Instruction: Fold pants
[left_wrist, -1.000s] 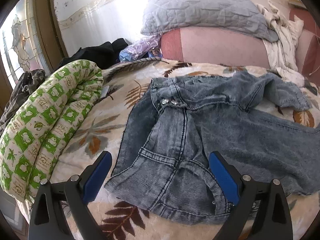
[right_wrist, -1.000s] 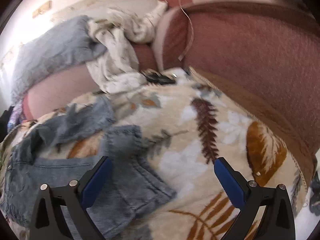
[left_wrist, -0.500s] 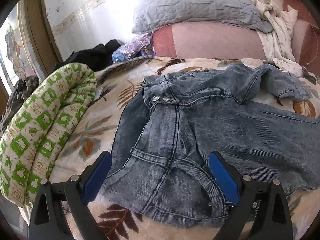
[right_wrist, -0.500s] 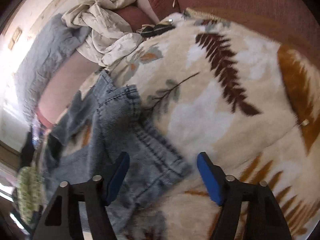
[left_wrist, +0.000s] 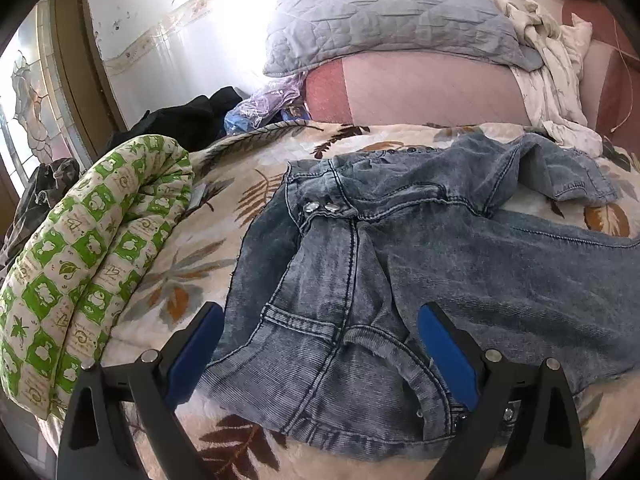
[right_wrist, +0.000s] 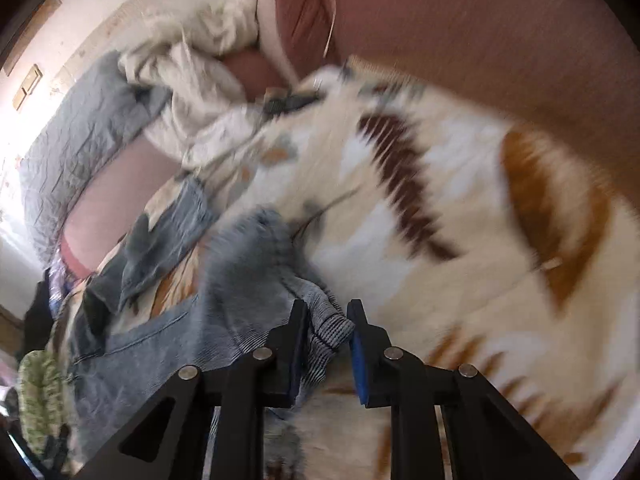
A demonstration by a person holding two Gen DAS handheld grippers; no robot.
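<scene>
The pants, a pair of washed blue jeans, lie spread on the bed over a cream blanket printed with brown and orange leaves. In the left wrist view the waistband end, with two metal buttons, lies toward the left, and the legs run off to the right. The left gripper hangs over the near waistband corner with its jaws spread wide; denim lies between the blue pads, and neither pad presses on it. The right gripper sits at the hem end of one leg. Its jaws have just been closing and now stand nearly together, pinching a bunched fold of the leg hem between the pads. The right wrist view is motion-blurred, so finer detail of the grip cannot be told. A rolled green-and-white quilt lies along the left edge of the bed. A grey quilted pillow and a crumpled white cloth rest against the pink headboard.
</scene>
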